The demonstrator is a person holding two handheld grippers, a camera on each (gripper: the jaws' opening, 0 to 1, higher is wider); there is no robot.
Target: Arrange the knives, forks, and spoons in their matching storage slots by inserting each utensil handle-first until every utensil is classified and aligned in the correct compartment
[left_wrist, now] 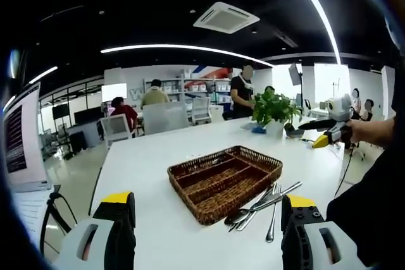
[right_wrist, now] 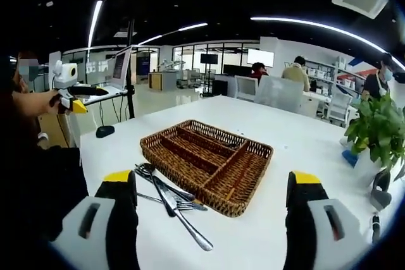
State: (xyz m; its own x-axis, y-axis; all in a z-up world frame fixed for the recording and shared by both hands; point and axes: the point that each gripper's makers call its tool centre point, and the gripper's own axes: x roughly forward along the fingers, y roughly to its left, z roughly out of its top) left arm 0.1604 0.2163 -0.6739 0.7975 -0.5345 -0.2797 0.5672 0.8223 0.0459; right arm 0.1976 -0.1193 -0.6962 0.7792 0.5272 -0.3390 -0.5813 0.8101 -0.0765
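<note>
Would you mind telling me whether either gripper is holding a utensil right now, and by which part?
Nothing is held: left gripper and right gripper are open, and the utensils lie beside the wicker tray.

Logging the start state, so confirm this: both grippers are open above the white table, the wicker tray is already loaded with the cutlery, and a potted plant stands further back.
Not quite. The wicker tray holds nothing: its compartments are bare in the right gripper view, and the cutlery lies in a heap on the white table beside it. The rest stands: the left gripper and the right gripper are open, and the potted plant stands further back.
</note>
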